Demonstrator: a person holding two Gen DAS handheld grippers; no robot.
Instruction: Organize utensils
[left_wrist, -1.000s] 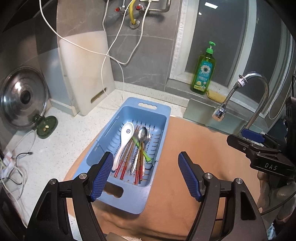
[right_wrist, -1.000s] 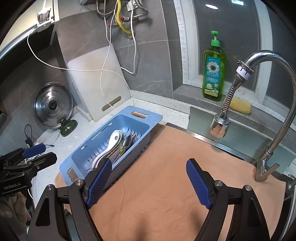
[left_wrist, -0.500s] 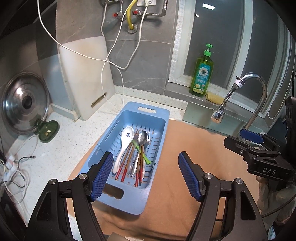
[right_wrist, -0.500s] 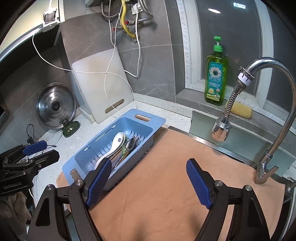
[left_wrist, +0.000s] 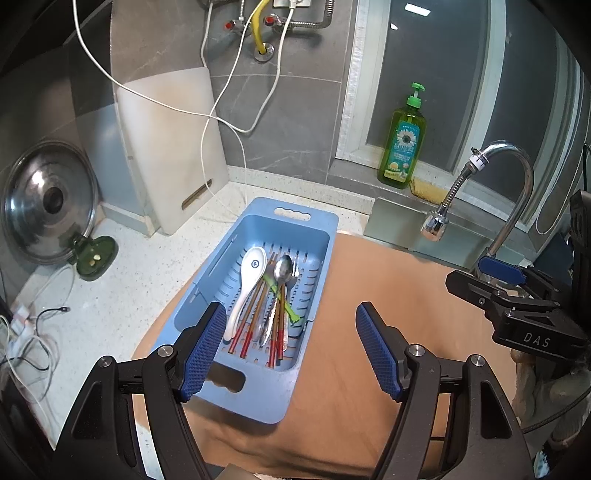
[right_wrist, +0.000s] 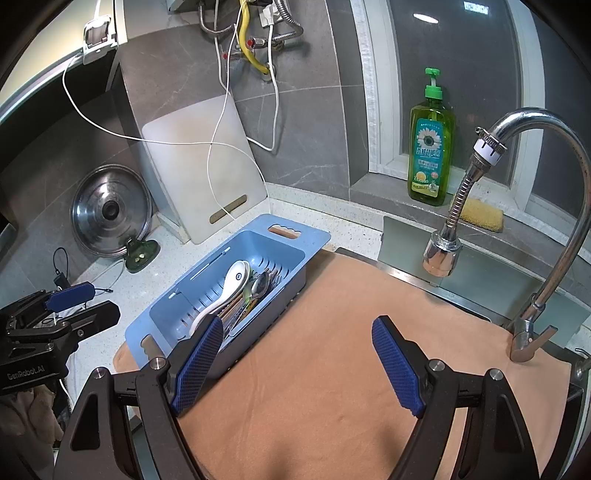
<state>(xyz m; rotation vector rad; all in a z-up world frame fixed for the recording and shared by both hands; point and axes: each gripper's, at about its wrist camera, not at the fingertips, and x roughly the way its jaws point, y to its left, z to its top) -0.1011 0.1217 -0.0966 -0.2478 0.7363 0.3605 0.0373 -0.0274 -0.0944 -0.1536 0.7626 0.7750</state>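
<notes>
Jaws of both grippers stood wide apart with nothing between the pads. The left gripper (left_wrist: 290, 350) hung directly over the near end of the blue basket (left_wrist: 314, 221); the right gripper (right_wrist: 295, 363) hung over the orange mat (right_wrist: 332, 369), with the basket off to its left. Judged the left hand nearer to the utensils.

The utensils lay bundled in the basket's bottom, long axes running with the basket's length, away from the left jaws and slightly to the right. White ceramic spoon (left_wrist: 247, 280) on the left of the pile, bowl at the far end. Metal spoon (left_wrist: 282, 269) beside it, bowl also far. Red-tipped chopsticks (left_wrist: 258, 317) underneath and between, tips toward the jaws. A green handle (left_wrist: 284, 302) crossed the pile diagonally.

The basket sat partly on the mat, partly on the speckled counter (left_wrist: 122, 295). Beyond: a cutting board (left_wrist: 170, 155) leaning on the wall, pot lid (left_wrist: 48, 203) to the left, faucet (left_wrist: 498, 192) and soap bottle (left_wrist: 404, 144) to the right.
</notes>
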